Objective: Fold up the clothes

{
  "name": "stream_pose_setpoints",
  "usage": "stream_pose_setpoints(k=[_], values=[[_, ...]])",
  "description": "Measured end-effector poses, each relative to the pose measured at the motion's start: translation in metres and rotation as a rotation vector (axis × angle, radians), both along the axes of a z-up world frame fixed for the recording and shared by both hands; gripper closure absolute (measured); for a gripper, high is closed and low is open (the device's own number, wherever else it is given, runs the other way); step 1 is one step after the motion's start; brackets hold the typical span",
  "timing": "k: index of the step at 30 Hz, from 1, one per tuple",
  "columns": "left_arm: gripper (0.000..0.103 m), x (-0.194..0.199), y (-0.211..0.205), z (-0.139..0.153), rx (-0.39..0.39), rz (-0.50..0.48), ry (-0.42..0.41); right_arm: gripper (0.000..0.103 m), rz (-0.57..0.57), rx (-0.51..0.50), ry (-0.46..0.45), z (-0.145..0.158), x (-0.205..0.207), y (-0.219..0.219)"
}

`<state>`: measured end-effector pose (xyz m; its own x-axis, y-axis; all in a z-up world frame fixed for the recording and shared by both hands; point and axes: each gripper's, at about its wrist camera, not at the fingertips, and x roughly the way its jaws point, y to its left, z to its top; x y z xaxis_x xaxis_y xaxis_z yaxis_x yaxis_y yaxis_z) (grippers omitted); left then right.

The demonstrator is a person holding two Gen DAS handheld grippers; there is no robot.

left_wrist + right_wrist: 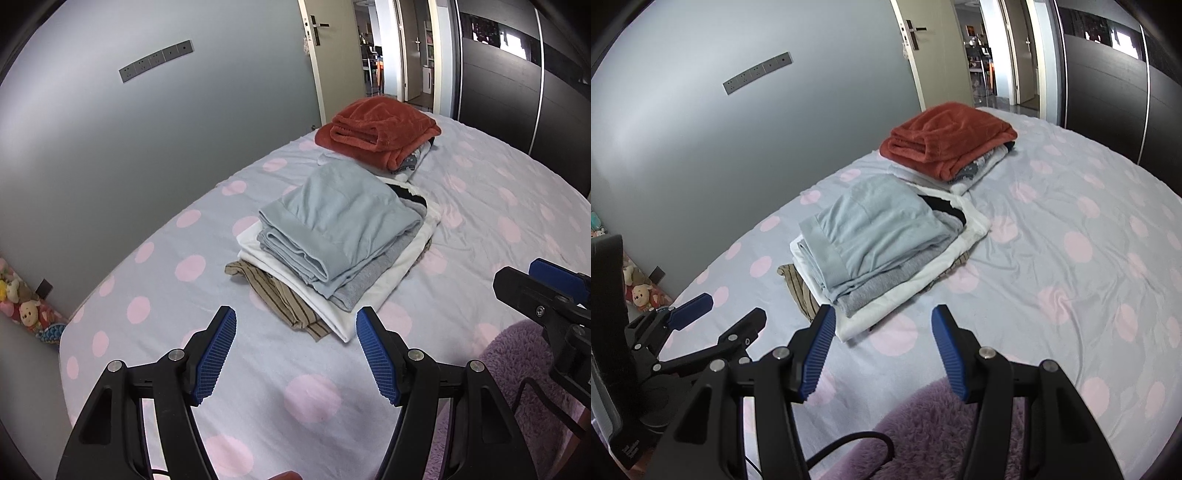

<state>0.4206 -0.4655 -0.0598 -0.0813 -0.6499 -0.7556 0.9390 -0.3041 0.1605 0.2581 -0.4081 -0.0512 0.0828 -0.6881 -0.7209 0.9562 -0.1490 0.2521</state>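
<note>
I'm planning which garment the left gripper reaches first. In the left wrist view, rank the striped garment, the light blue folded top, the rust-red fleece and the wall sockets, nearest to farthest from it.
From the left gripper:
1. Striped garment, bottom of the near pile, just ahead.
2. Light blue folded top, top of that pile.
3. Rust-red fleece, far pile.
4. Wall sockets, on the grey wall, upper left.

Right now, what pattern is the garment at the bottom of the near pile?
Tan with dark stripes, clearest in the left wrist view.

Both wrist views angled down, sharing bed [332, 406].
</note>
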Motion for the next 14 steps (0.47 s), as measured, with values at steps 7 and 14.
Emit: stream_pose_setpoints(k=[7, 14], values=[[0.034, -0.0005, 0.0026, 0.0039, -0.014, -0.004, -0.004, 0.05, 0.008, -0.01, -0.002, 0.0043, 0.0015, 0.0025], [0.034, 0.0004, 0.0028, 0.0071, -0.023, -0.003, -0.002, 0.05, 0.015, -0.015, 0.003, 0.0074, 0.0044, 0.0036]])
